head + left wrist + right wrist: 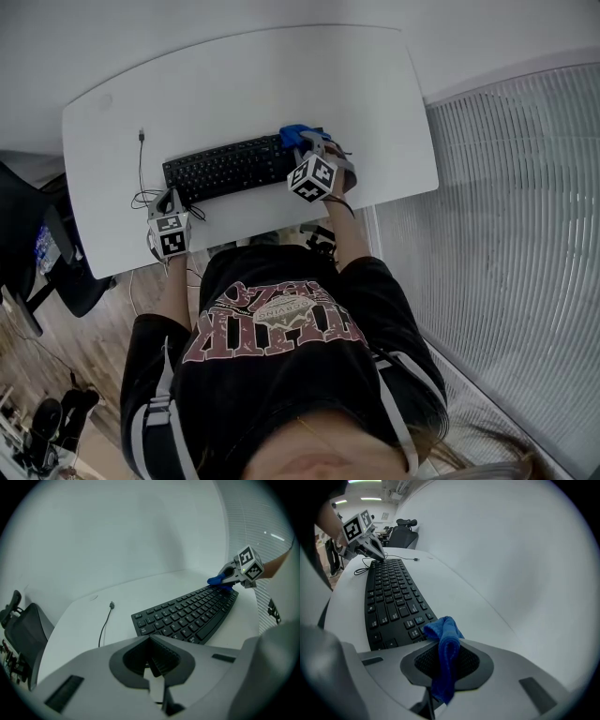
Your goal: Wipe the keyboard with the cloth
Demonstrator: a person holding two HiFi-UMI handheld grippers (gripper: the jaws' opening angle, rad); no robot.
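On the white desk [253,75], a loose cable [141,169] lies at the left. Just beside it, the left gripper [169,197] has its jaws together with nothing between them, and its tip is at the left end of the black keyboard [230,167]. The keyboard lies flat across the near half of the desk, and at its right end the right gripper [312,150] is clamped on the blue cloth [294,135], which is bunched between the jaws and hangs over the outermost keys.
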